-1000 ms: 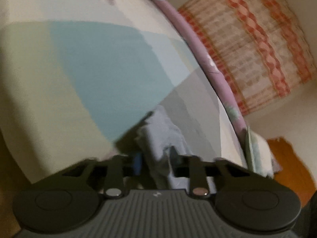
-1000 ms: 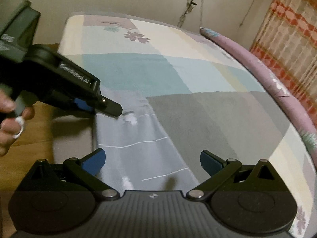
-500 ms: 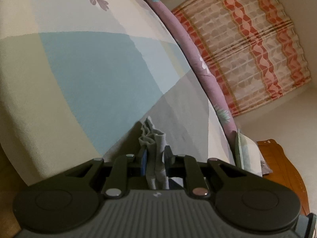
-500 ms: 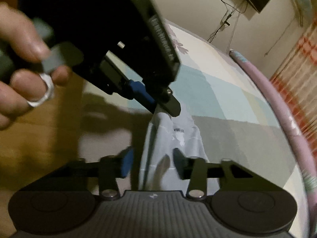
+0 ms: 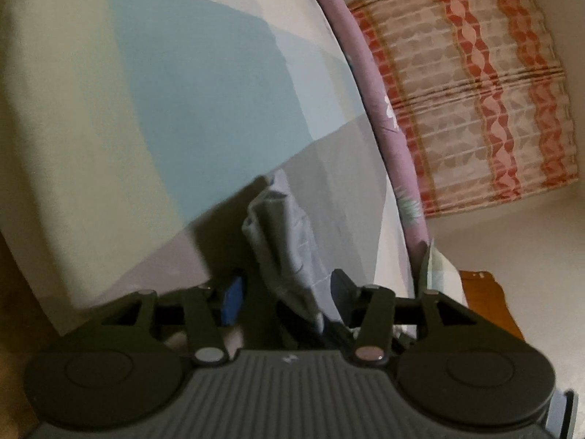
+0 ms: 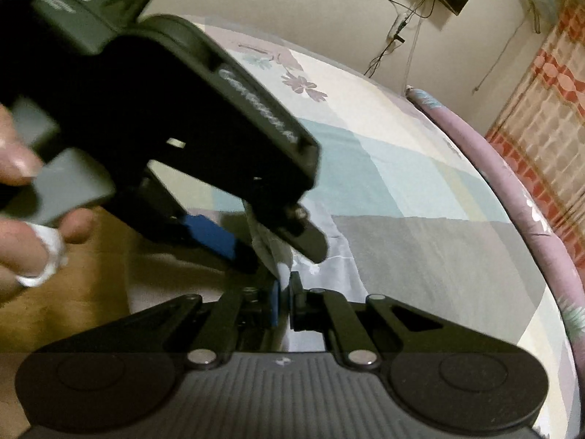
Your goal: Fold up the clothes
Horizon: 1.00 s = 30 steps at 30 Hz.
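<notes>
A pale grey garment [image 6: 338, 256] with thin white lines lies at the near left corner of the bed. My right gripper [image 6: 285, 301] is shut on a bunched fold of it, right at the bed's edge. My left gripper [image 6: 276, 252] hovers just above and in front, held by a hand [image 6: 33, 248]. In the left wrist view the garment [image 5: 289, 234] rises in a crumpled ridge between the fingers of my left gripper [image 5: 287, 292]. Those fingers stand apart, and the cloth runs loosely through the gap.
The bed carries a patchwork sheet [image 6: 384, 183] of blue, cream and grey squares. A purple bolster [image 6: 512, 183] runs along its far side, with a red-patterned curtain [image 6: 541, 128] behind it. Wooden flooring [image 6: 91, 292] lies left of the bed. Cables [image 6: 395, 33] hang on the wall.
My right gripper came in from open and closed on the garment's fold at the bed's edge. My left gripper, shut on the cloth half a second ago, has spread its fingers.
</notes>
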### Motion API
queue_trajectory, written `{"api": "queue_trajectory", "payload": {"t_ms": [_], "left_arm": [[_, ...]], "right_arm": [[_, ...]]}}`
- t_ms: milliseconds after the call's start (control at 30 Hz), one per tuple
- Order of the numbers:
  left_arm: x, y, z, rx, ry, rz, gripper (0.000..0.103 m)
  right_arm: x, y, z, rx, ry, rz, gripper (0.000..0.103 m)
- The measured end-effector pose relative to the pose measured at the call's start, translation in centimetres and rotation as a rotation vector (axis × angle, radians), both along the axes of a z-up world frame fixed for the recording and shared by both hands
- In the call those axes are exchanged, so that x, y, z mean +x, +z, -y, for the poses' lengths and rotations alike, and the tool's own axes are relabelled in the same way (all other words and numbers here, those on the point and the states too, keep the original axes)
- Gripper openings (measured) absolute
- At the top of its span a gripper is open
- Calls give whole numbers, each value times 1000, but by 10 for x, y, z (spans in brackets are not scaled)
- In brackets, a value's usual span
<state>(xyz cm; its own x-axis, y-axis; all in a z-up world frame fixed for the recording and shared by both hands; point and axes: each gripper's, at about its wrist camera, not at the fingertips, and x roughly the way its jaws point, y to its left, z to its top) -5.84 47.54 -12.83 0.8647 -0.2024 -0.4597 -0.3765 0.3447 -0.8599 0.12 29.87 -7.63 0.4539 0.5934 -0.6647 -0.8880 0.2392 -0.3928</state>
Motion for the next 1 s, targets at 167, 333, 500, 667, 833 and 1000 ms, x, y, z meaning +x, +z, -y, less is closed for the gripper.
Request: {"api": "queue_trajectory", "payload": {"t_ms": [167, 333, 500, 667, 833, 1000], "left_arm": [[16, -3, 4, 6, 21, 24, 48], [17, -6, 3, 40, 9, 16, 35], [16, -15, -1, 52, -1, -7, 15], [22, -5, 8, 165, -40, -35, 13], [26, 14, 18, 319, -83, -71, 11], [24, 18, 15, 334, -94, -80, 11]], "right_arm": [[0, 4, 4, 17, 15, -53, 10], [23, 13, 37, -13, -32, -171, 37], [50, 23, 73, -34, -98, -308, 61], [74, 26, 128, 18, -236, -522, 72], [81, 23, 161, 165, -321, -714, 74], [115, 11, 146, 302, -416, -900, 75]]}}
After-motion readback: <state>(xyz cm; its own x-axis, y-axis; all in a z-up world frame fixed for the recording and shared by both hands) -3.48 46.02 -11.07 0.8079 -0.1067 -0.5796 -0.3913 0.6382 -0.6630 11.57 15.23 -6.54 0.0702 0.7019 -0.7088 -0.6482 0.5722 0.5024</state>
